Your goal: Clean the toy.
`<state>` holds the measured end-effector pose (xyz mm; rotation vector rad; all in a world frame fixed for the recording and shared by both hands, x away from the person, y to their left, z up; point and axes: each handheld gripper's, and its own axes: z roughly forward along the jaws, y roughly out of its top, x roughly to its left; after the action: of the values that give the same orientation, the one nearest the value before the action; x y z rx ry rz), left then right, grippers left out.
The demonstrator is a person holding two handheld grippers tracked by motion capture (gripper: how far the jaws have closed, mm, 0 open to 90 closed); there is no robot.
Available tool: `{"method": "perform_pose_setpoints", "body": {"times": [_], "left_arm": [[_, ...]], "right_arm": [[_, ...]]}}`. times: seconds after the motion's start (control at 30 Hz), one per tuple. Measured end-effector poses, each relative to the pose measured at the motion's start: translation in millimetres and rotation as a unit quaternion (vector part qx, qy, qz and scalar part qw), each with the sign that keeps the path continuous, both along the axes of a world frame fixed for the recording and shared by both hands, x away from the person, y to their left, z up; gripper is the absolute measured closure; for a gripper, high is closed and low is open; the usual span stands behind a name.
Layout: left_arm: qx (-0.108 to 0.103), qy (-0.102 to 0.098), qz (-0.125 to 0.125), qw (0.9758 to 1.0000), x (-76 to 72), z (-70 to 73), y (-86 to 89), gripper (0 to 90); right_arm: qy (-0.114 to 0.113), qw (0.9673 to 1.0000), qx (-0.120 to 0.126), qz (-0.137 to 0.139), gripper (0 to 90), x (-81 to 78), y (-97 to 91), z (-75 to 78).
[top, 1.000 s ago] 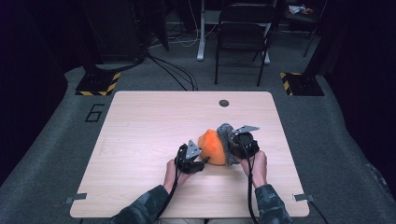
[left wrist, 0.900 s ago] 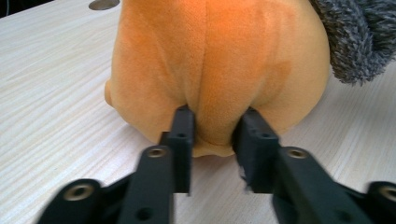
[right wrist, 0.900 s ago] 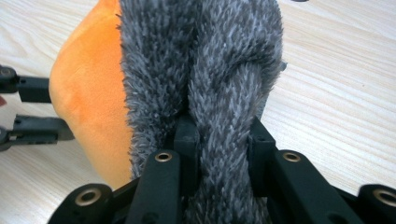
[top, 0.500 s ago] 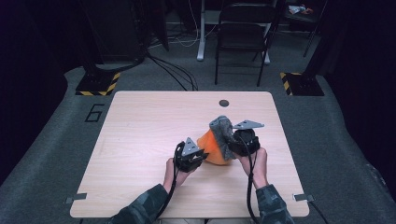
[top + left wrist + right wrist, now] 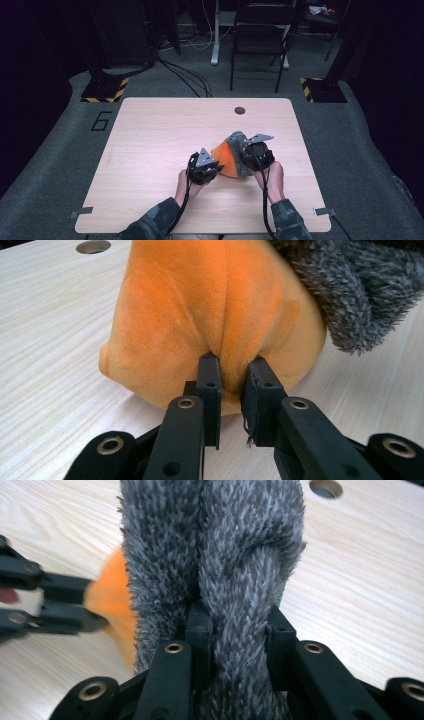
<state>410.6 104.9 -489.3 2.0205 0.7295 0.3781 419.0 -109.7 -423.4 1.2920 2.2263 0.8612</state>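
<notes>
- Right of centre on the wooden table point(image 5: 150, 150), in the lower middle of the high view, an orange plush toy point(image 5: 227, 157) with a grey shaggy part point(image 5: 239, 150) was seen lying between the two grippers.
- At the toy's lower left in that view, the left gripper point(image 5: 212, 167) was held in the person's left hand point(image 5: 186, 182); a grey three-cornered plate was carried on top of it.
- From the left gripper view, the jaws were seen clamped on a fold of the orange plush point(image 5: 215, 325), the fabric being puckered between the pads; these jaws had just been closing on that fold.
- Above and right in the same view, the grey shaggy part point(image 5: 350, 290) was seen draped against the orange body, with a round hole in the table point(image 5: 93, 246) at the upper left corner.
- At the toy's right edge in the high view, the right gripper point(image 5: 250, 152) was held in the right hand point(image 5: 270, 177).
- From the right gripper view, its jaws were seen pinched tightly on a thick ridge of the grey shaggy fabric point(image 5: 240, 605), with orange plush point(image 5: 112, 600) showing at middle left beside the blurred left gripper point(image 5: 82, 605).
- Beyond the table's far edge, a folding chair point(image 5: 260, 40) was seen at the top of the high view.
</notes>
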Motion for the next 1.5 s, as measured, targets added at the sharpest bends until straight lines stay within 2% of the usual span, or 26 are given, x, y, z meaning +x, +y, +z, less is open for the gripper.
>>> {"method": "perform_pose_setpoints", "body": {"times": [0.23,0.33,0.43,0.5,0.57,0.67,0.7,0.77,0.83,0.93,1.03,1.1,1.17,1.23,1.3,1.33,1.4,1.47,1.5], "left_arm": [[0.0,0.005,0.0,1.0,2.2,-2.6,1.9,78.8],[0.003,0.0,0.001,1.0,1.8,-2.6,0.5,78.5],[0.0,0.003,0.001,1.0,1.6,-3.1,0.4,78.5],[0.0,0.0,0.003,1.0,1.9,-3.3,0.8,78.5],[-0.003,0.002,0.002,1.0,2.3,-3.2,1.2,78.5],[-0.002,-0.003,0.004,1.0,1.9,-2.6,0.0,78.3],[-0.004,-0.004,0.004,1.0,2.0,-2.6,-0.2,78.3],[-0.007,0.002,0.004,1.0,1.9,-2.7,0.2,78.3],[-0.005,0.002,0.001,1.0,2.1,-2.7,0.9,78.1],[-0.001,0.0,0.001,1.0,0.9,-1.9,-0.1,78.1],[0.0,-0.008,0.0,1.0,-0.9,-1.8,-3.0,78.1],[0.004,-0.009,-0.004,0.9999,-2.0,-1.4,-4.1,78.0],[0.002,-0.005,-0.004,1.0,-2.4,-1.6,-4.0,78.0],[0.005,-0.004,-0.004,1.0,-1.9,-1.8,-3.4,78.0],[0.007,-0.003,-0.004,1.0,-1.7,-2.7,-3.8,77.9],[0.006,-0.002,-0.006,1.0,-1.4,-2.8,-4.1,77.8],[0.005,-0.005,-0.006,1.0,-1.4,-2.9,-4.6,77.9],[0.006,-0.003,-0.006,1.0,-0.5,-3.1,-3.5,77.9],[0.005,-0.001,-0.006,1.0,-0.1,-3.2,-3.0,77.9]], "right_arm": [[0.041,0.9988,0.001,-0.025,71.4,8.8,-19.1,-16.4],[0.053,0.9981,0.003,-0.032,71.5,12.4,-26.6,-26.7],[0.065,0.9969,-0.002,-0.045,71.6,14.5,-32.4,-35.2],[0.078,0.9955,-0.005,-0.053,71.8,16.4,-35.4,-42.1],[0.088,0.9943,-0.019,-0.057,71.8,19.1,-37.4,-52.1],[0.111,0.9912,-0.021,-0.068,71.9,21.3,-40.5,-63.8],[0.109,0.9919,-0.017,-0.063,72.0,22.2,-43.7,-63.6],[0.103,0.9921,-0.01,-0.071,72.4,22.2,-48.6,-54.9],[0.083,0.9936,0.005,-0.076,72.6,20.5,-52.7,-38.9],[0.036,0.9965,0.034,-0.068,72.6,13.0,-51.4,-8.6],[-0.007,0.9973,0.065,-0.032,72.6,1.2,-37.3,17.7],[-0.028,0.9975,0.064,-0.005,72.5,-5.0,-21.9,27.0],[-0.032,0.9977,0.058,0.014,72.4,-7.9,-6.2,26.6],[-0.018,0.9992,0.033,0.015,72.1,-7.9,7.2,18.4],[-0.016,0.9998,0.006,0.011,71.9,-5.7,12.4,6.9],[-0.015,0.9998,-0.003,0.01,71.9,-4.4,11.7,3.4],[-0.009,0.9999,0.006,0.006,71.8,-2.8,6.7,2.5],[-0.003,1.0,-0.005,0.002,71.8,-1.5,2.2,1.8],[0.001,1.0,0.0,-0.001,71.8,-0.3,-0.3,-0.3]]}}
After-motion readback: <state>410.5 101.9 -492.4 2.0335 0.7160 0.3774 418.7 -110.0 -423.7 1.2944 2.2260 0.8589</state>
